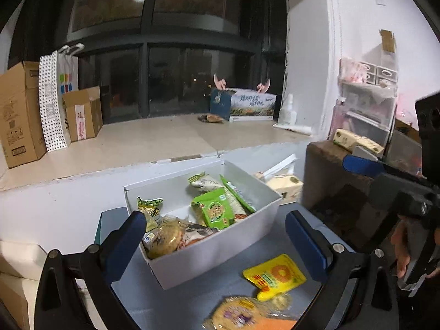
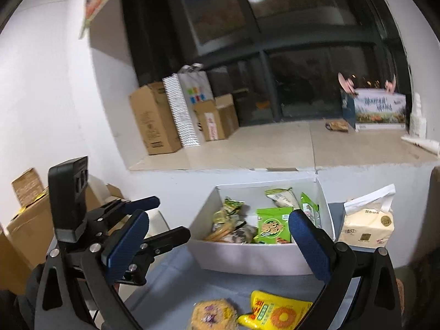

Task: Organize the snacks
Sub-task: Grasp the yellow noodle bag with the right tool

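Note:
A white open box (image 1: 214,253) (image 2: 247,255) on the grey table holds several snack packets, among them a green packet (image 1: 214,211) (image 2: 273,227) and a round cookie pack (image 1: 165,240). In front of the box lie a yellow packet (image 1: 275,275) (image 2: 277,312) and a round clear-wrapped cake (image 1: 242,313) (image 2: 213,315). My left gripper (image 1: 217,236) is open above the box's near wall, with nothing between its fingers. My right gripper (image 2: 220,238) is open too, hovering above the loose snacks. The right gripper's body shows at the left wrist view's right edge.
A tissue pack (image 1: 286,184) (image 2: 367,227) stands right of the box. A brown stand (image 1: 330,176) with small packs rises further right. Behind the table a raised tiled ledge (image 1: 154,140) carries cardboard boxes (image 1: 19,115), a paper bag (image 1: 57,96) and a printed carton (image 1: 247,104).

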Motion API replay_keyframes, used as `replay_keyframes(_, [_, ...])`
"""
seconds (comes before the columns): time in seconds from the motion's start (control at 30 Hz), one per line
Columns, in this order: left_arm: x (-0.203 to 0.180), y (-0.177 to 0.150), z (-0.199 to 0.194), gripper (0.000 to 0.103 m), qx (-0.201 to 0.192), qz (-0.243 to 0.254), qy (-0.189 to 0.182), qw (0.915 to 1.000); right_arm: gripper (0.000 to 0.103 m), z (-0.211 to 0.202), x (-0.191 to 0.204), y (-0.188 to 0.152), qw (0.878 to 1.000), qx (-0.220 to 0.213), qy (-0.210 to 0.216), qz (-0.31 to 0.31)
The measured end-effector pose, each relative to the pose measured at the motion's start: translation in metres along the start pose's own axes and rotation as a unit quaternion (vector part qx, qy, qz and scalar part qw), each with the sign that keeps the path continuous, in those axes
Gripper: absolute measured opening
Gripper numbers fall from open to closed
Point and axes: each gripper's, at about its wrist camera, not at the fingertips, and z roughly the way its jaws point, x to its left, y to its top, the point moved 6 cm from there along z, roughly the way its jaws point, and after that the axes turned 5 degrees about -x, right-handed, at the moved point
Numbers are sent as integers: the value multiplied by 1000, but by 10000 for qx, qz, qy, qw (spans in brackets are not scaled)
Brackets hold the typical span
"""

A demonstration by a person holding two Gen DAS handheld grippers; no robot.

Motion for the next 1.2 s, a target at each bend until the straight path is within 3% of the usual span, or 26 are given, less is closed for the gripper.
replay_keyframes(0.1, [-9, -5, -29, 103, -144, -166, -126, 9997, 103, -32, 14, -13, 9998, -54, 109, -140])
replay_keyframes(0.27, [-24, -30, -64, 103, -217, -300, -24, 9993, 103, -72, 20, -46, 9999, -49, 66, -102])
replay_keyframes(0.53, [-48, -89, -86, 103, 71, -688, -177, 9975, 103, -101, 13, -101, 9986, 319, -248, -342])
replay_keyframes(0.7, [-47, -116, -87, 103, 319, -911, -47, 9953, 103, -108, -12, -121, 9977, 463, -460, -178])
replay_keyframes(0.87, [-42, -125, -87, 103, 404, -911, 84, 9950, 103, -86, -41, -145, 9927, 946, -740, -68])
replay_keyframes(0.97, [-41, -128, -83, 103, 452, -876, 81, 9951, 103, -55, -61, -167, 9839, 1508, -957, -31])
replay_keyframes(1.07, [-44, -132, -80, 103, 523, -848, -7, 9950, 103, -16, -70, -181, 9791, 1796, -822, -484])
replay_keyframes(1.2, [-47, -141, -77, 103, 615, -764, -36, 9952, 103, 38, -84, -185, 9622, 2249, -915, -1230])
